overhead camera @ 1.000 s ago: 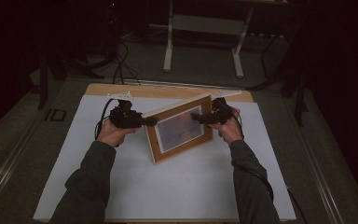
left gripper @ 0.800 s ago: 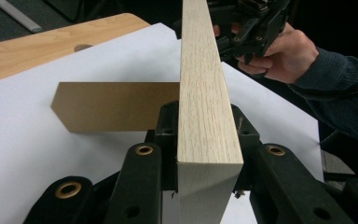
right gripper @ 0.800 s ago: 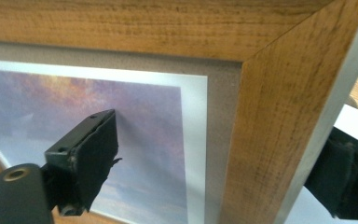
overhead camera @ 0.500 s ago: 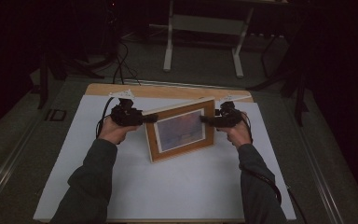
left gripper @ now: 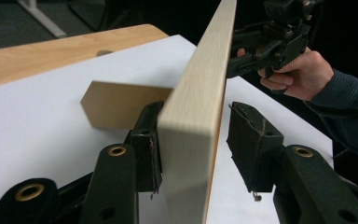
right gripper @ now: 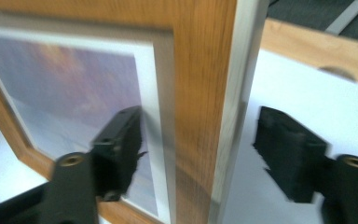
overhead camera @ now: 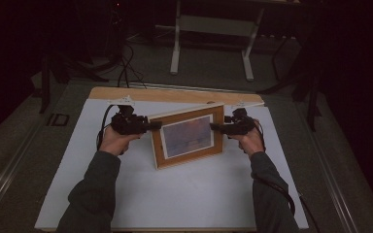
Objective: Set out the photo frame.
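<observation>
Rectangular wooden picture frame (overhead camera: 187,136) w/ purple print stands upright mid-counter (overhead camera: 175,204) on its back prop (so it's self-supporting). Left gripper (overhead camera: 156,125) & right gripper (overhead camera: 214,127) straddle its 2 side edges; both just opened, fingers (left gripper: 254,140) not pressing.

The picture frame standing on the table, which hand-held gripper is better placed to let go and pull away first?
Probably the left hand-held gripper: its jaws have just been opening, and one pad stands clear of the picture frame. The right hand-held gripper also straddles the frame's edge, so either could follow.
</observation>
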`<state>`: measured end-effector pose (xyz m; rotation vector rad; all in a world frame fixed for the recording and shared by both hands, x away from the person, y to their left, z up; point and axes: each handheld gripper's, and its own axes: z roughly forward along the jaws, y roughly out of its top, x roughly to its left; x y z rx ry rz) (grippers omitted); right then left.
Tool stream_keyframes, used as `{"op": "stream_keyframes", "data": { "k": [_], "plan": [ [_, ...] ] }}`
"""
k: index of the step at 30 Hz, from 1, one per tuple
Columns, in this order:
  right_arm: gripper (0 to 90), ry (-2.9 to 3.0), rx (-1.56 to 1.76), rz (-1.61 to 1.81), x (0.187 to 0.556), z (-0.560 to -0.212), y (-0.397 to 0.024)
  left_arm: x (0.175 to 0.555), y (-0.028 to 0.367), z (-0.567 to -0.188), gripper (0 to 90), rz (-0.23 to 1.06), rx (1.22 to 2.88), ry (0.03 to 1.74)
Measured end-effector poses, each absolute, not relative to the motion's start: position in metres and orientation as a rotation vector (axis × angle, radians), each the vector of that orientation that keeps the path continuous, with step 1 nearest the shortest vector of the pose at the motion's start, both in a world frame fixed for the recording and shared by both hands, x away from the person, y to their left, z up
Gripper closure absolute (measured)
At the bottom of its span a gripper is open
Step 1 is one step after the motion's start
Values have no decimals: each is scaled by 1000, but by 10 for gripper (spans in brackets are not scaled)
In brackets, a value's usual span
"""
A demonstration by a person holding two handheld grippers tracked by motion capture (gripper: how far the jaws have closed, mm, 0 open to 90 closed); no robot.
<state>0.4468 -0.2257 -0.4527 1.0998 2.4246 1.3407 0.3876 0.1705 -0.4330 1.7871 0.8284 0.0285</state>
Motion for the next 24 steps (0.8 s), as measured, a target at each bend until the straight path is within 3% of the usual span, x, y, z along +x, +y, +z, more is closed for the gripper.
{"op": "stream_keyframes", "data": {
  "k": [3,6,7,15,24],
  "plan": [
    [264,2477,1093,1320,447,-461,-224,380,177,-442,649,26,1793,841],
    [382,2539,1080,1322,446,-469,-223,379,182,-448,701,-11,1771,850],
    [383,2547,1072,1310,444,-470,-223,378,182,-448,707,6,1777,849],
    [509,2535,1097,1329,424,-473,-239,385,176,-448,715,36,1792,869],
    [582,2534,1097,1311,405,-473,-244,394,175,-448,684,58,1783,876]
  ]
}}
